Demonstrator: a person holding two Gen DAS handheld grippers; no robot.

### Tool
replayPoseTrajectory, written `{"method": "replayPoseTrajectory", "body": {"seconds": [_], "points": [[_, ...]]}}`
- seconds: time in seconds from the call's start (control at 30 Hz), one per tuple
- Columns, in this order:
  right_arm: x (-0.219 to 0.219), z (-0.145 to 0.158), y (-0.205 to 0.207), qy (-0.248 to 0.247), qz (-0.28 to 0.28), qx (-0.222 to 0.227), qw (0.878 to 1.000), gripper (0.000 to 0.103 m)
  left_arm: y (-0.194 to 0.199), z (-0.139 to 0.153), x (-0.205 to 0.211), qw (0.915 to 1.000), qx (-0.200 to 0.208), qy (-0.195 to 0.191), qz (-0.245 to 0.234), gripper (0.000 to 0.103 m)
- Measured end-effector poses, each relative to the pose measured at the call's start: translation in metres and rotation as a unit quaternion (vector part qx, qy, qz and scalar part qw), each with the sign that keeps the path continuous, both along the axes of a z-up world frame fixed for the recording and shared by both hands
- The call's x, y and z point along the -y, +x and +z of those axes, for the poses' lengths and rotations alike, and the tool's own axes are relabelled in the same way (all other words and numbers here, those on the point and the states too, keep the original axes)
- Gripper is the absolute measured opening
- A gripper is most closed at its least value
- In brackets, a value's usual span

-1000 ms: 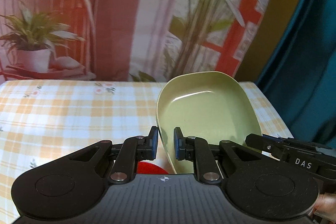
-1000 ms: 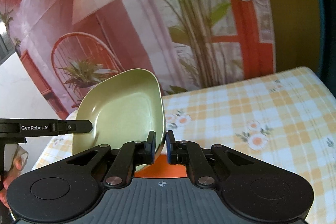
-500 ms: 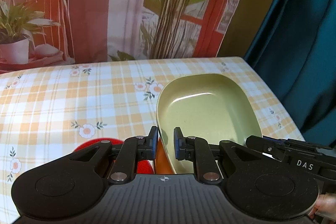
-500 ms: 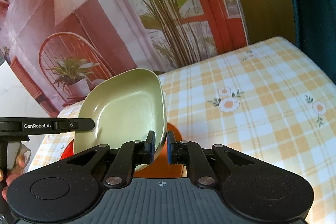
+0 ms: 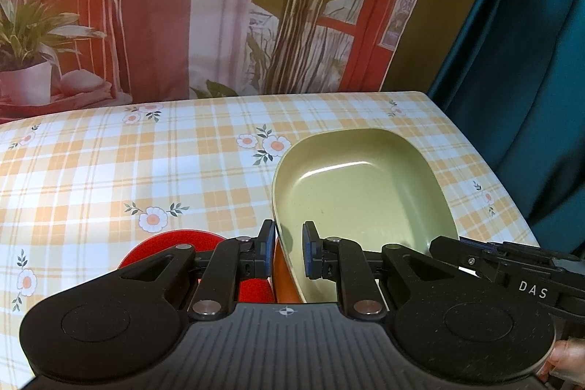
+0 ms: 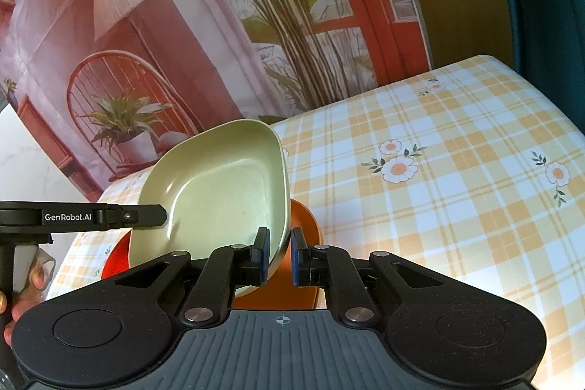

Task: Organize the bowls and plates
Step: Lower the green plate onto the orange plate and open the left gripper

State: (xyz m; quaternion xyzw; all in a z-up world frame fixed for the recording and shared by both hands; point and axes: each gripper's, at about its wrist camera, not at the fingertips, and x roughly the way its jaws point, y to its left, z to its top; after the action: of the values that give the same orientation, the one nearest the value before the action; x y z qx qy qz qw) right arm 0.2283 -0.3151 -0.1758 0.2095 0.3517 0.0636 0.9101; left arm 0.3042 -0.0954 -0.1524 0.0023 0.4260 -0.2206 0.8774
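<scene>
A light green squarish dish (image 5: 360, 192) is held between both grippers just above the table. My left gripper (image 5: 287, 253) is shut on its left rim. My right gripper (image 6: 278, 258) is shut on its right rim, and the green dish (image 6: 215, 189) fills the left of that view. Under the dish lies an orange dish (image 6: 305, 222), seen as a sliver in the left wrist view (image 5: 283, 284). A red plate (image 5: 175, 245) lies to the left of it, partly hidden by my left gripper.
The table has a yellow plaid cloth with daisies (image 5: 146, 167). Its right edge (image 5: 486, 163) borders a teal curtain (image 5: 530, 61). A printed backdrop with chair and plants (image 5: 219, 6) stands behind the table's far edge.
Both grippers have lowered the green dish toward the table, over the orange dish. The views tilted downward, showing more tablecloth and the red plate.
</scene>
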Motion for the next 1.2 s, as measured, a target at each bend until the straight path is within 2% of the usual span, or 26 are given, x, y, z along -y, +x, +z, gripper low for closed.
{"method": "replayPoseTrajectory", "body": {"seconds": [0.37,0.83,1.2], "points": [[-0.002,0.011,0.011,-0.009,-0.001,0.011,1.0,0.011,0.005,0.005,0.001,0.9999,0.011,0.0,0.006,0.017],[-0.002,-0.018,-0.02,-0.004,-0.01,-0.031,0.999,0.012,-0.006,-0.014,0.016,0.9982,0.003,0.038,-0.046,0.017],[-0.012,-0.024,-0.028,-0.025,-0.005,-0.034,0.999,0.014,-0.01,-0.027,0.019,0.9969,-0.008,0.064,-0.046,0.017]]}}
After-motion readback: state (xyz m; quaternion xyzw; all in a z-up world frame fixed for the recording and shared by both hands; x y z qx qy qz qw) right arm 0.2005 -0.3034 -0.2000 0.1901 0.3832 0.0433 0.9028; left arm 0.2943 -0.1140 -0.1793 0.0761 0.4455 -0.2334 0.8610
